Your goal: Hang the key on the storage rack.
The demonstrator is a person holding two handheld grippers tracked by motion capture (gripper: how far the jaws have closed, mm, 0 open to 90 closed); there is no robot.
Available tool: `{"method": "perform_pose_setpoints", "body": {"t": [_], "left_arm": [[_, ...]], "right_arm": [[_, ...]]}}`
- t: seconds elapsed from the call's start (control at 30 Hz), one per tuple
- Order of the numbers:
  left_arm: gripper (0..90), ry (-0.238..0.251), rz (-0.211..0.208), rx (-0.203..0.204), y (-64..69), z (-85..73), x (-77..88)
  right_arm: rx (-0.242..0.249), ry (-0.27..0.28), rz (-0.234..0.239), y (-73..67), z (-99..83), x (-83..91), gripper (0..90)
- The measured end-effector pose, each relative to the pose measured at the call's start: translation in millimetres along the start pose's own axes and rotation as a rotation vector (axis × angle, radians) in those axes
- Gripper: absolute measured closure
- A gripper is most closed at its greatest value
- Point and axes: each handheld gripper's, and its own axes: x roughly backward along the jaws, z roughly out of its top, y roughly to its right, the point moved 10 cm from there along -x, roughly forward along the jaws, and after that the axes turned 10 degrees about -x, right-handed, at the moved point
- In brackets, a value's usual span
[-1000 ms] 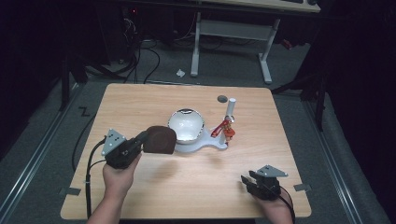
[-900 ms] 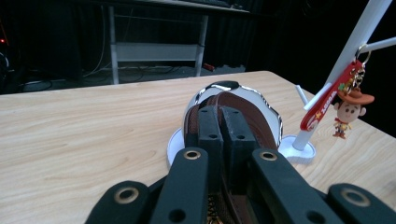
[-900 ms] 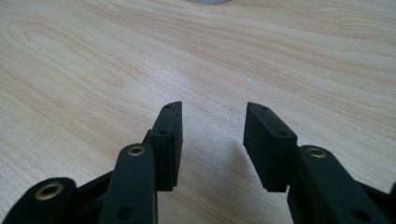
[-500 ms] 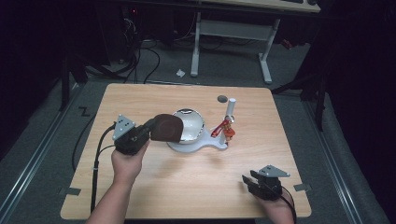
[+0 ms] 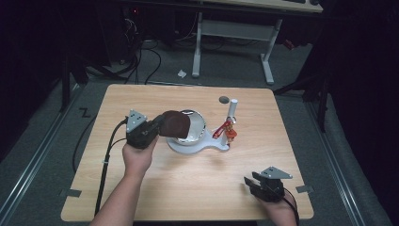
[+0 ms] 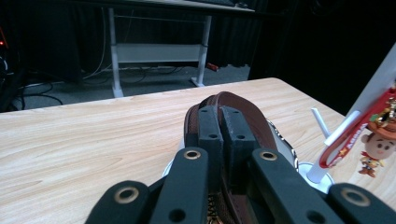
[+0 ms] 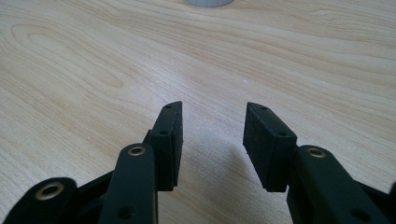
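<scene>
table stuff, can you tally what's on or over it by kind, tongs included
tongs: 2, left shut on the brown leather pouch, right open
brown leather pouch: 1
white stand: 1
cowboy keychain on red strap: 1
dark round disc: 1
total: 6

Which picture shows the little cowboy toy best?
The left gripper view: the cowboy toy hangs close, on a red strap, its hat and face clear. In the high view it is a tiny reddish blob beside the white post.
</scene>
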Motion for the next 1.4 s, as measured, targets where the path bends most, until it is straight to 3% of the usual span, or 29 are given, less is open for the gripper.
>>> {"method": "perform_pose_setpoints", "body": {"t": [0.73,1.4], "left_arm": [[87.1,-0.069,0.027,0.000,7.2,-16.9,-24.1],[81.6,-0.063,0.006,0.026,16.2,-19.3,-37.0]], "right_arm": [[-0.001,-0.005,0.010,-0.3,-1.0,-0.1,58.1],[0.001,-0.007,0.011,0.2,-1.3,-0.2,58.2]]}}
